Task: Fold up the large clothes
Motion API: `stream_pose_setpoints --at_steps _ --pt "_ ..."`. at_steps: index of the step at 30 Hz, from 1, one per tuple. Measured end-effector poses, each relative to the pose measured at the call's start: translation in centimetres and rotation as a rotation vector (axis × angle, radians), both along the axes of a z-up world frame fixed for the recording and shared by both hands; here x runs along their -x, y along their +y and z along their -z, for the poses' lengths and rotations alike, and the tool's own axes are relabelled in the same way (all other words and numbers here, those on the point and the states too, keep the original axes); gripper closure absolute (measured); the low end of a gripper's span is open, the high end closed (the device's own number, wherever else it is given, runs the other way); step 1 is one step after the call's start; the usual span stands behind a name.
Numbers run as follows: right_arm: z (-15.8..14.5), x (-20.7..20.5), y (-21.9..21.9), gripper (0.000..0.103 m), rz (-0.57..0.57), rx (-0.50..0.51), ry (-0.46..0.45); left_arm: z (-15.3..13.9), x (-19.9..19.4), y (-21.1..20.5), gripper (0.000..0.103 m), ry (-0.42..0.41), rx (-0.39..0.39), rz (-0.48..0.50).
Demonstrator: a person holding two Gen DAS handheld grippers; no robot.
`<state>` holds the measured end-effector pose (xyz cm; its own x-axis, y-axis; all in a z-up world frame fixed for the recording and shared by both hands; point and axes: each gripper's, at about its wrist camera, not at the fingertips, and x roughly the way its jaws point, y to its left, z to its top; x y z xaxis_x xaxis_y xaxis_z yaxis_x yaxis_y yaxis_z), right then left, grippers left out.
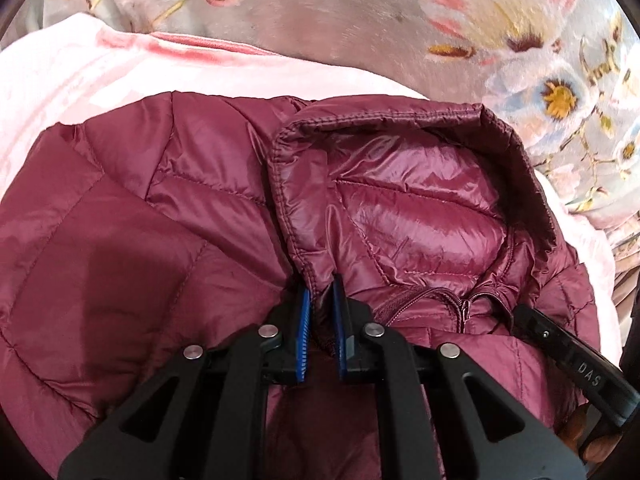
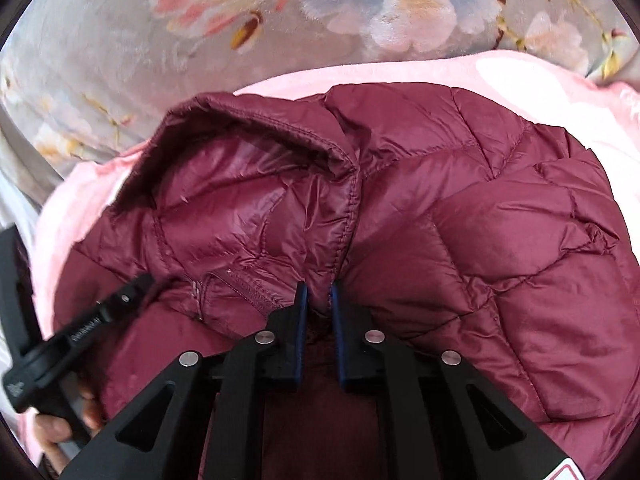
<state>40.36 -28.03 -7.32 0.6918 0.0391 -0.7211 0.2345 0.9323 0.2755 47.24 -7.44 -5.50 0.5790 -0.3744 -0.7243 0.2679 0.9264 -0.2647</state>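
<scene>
A maroon quilted puffer jacket [image 1: 180,200] lies spread out, hood [image 1: 400,200] open and facing up, zipper [image 1: 452,296] at the neck. My left gripper [image 1: 320,282] is shut on a fold of the jacket at the hood's left base, with fabric pinched between its blue pads. In the right wrist view the same jacket [image 2: 500,220] and hood [image 2: 240,192] show, and my right gripper [image 2: 318,292] is shut on the fabric at the hood's right base. Each view catches the other gripper beside the neck: the right gripper [image 1: 560,344] and the left gripper [image 2: 100,320].
The jacket rests on a pale pink blanket [image 1: 60,100] [image 2: 520,72]. Beyond it lies a grey bedspread [image 1: 320,8] [image 2: 100,60] printed with flowers. A person's hand [image 2: 52,428] holds the left gripper's handle at the lower left.
</scene>
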Motion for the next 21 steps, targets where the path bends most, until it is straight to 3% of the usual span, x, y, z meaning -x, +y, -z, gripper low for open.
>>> stream_pose_setpoints --at_steps 5,10,12,13,15,18,21 --pt "0.3 0.0 0.6 0.095 0.001 0.049 0.000 0.3 -0.2 0.0 0.092 -0.002 0.000 0.000" --pt "-0.3 1.2 -1.2 0.094 -0.005 -0.044 0.028 -0.6 0.4 1.8 0.088 0.015 0.043 0.006" --pt "-2.2 2.7 -1.8 0.092 0.041 0.001 0.036 -2.4 0.9 2.6 0.088 -0.022 0.017 0.006" --pt "-3.1 3.1 -1.9 0.086 0.052 0.022 0.022 -4.1 1.0 2.9 0.088 -0.063 0.003 -0.001" --pt "-6.1 2.8 -2.6 0.085 0.067 0.007 -0.045 -6.6 0.2 3.0 0.088 -0.092 0.011 -0.027" --pt "-9.5 -0.4 -3.1 0.085 0.052 -0.068 -0.129 -9.9 -3.4 2.0 0.082 -0.082 0.067 -0.066" --pt "-11.0 -4.6 -2.8 0.085 0.060 -0.066 -0.184 -10.6 -7.3 1.1 0.074 -0.034 0.154 -0.104"
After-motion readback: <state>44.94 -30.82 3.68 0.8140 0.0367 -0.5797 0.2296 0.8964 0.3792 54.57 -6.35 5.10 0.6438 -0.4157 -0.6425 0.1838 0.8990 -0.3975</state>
